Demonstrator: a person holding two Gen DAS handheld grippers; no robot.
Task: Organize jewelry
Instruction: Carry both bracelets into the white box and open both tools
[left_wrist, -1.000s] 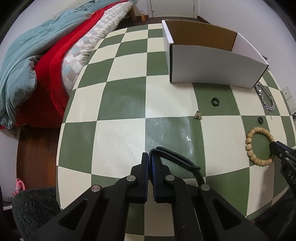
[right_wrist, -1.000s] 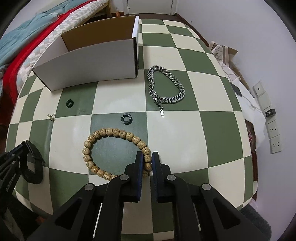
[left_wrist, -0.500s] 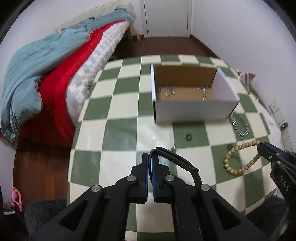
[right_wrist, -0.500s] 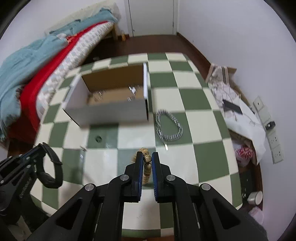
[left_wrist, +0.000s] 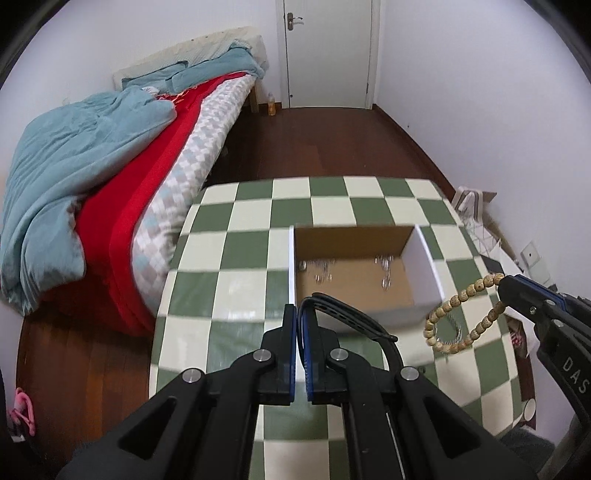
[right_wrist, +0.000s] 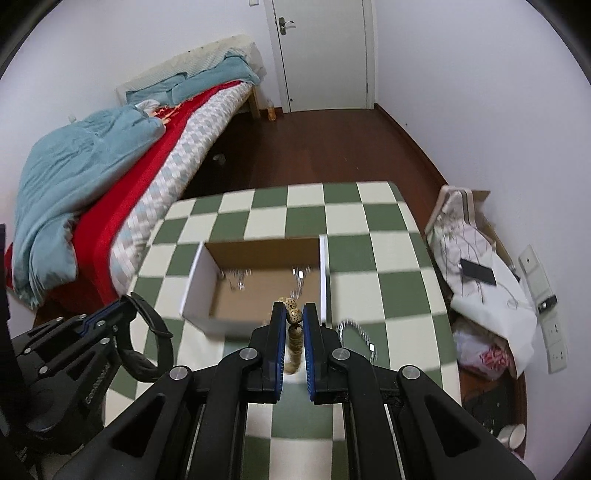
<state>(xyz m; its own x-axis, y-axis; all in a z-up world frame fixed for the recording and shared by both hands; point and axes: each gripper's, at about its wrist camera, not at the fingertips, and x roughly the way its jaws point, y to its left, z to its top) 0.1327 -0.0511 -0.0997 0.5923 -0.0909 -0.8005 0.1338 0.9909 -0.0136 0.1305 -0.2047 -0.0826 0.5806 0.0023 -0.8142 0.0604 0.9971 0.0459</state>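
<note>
The left wrist view shows the wooden bead bracelet (left_wrist: 463, 312) whole, dangling at right from the right gripper (right_wrist: 294, 316); the right wrist view shows only the beads pinched between its fingers. The left gripper (left_wrist: 299, 314) clamps a black band (left_wrist: 347, 317). Both rose since 1 second ago. The open box (right_wrist: 195, 280) sits mid-frame, the chain (right_wrist: 360, 336) beside it.

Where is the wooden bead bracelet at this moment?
The wooden bead bracelet hangs in the air from the right gripper, which is shut on it, just in front of the white box; in the left wrist view it appears at the right.
</note>
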